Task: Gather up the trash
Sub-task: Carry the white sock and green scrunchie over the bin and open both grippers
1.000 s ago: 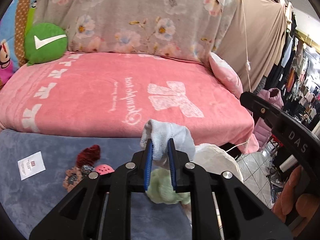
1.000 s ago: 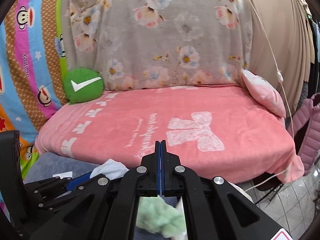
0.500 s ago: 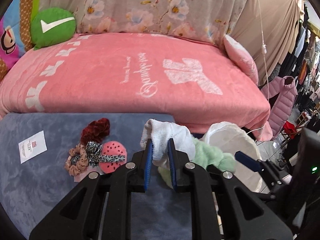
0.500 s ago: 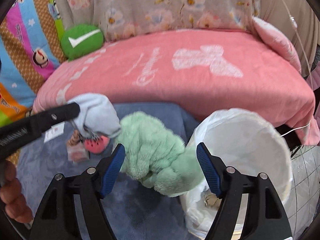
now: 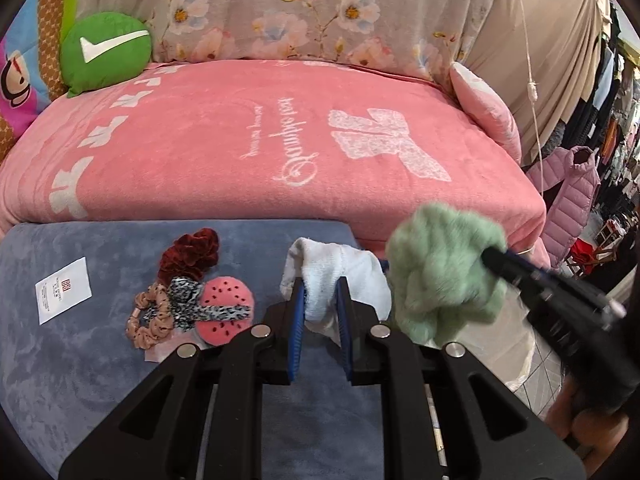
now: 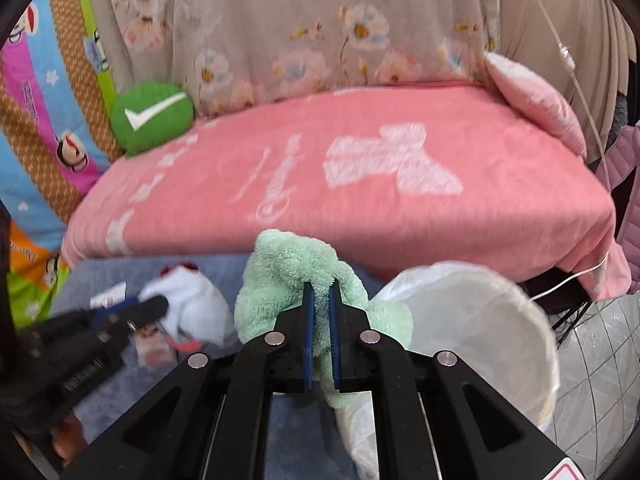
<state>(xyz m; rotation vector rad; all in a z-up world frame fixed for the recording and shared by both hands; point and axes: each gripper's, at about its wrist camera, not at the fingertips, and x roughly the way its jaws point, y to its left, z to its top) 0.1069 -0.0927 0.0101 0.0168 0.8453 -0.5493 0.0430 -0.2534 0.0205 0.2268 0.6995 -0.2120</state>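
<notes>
- The left gripper (image 5: 320,300) is pinched on a white sock (image 5: 340,276), its blue pads pressing the cloth from both sides and holding it up off the grey-blue cushion (image 5: 80,380).
- The right gripper (image 6: 321,312) has its jaws nearly together on a fluffy green cloth (image 6: 292,280) — the pile bulges out above and beside the pads, so the grip looks firm.
- The white-lined bin (image 6: 500,320) stands open at the cushion's right edge, just beside the green cloth; part of that cloth hangs close to its rim, though whether it touches I cannot tell.
- Done so far, by my reading: two soft items are picked up, one per hand. Neither is in the bin yet — both hang over the cushion's right end.
- Left to do: carry each across the rim and let go.
- Still lying on the cushion: a dark red scrunchie (image 5: 192,252), a tan dotted scrunchie (image 5: 148,316), a leopard-print band (image 5: 200,308) over a pink watermelon-patterned pad (image 5: 228,300), and a white paper tag (image 5: 64,290). Which of these count as trash is unclear; the tag seems the likeliest.
- The pink blanket (image 5: 240,140) and green checkmark pillow (image 5: 106,50) behind look like furnishings, not rubbish.
</notes>
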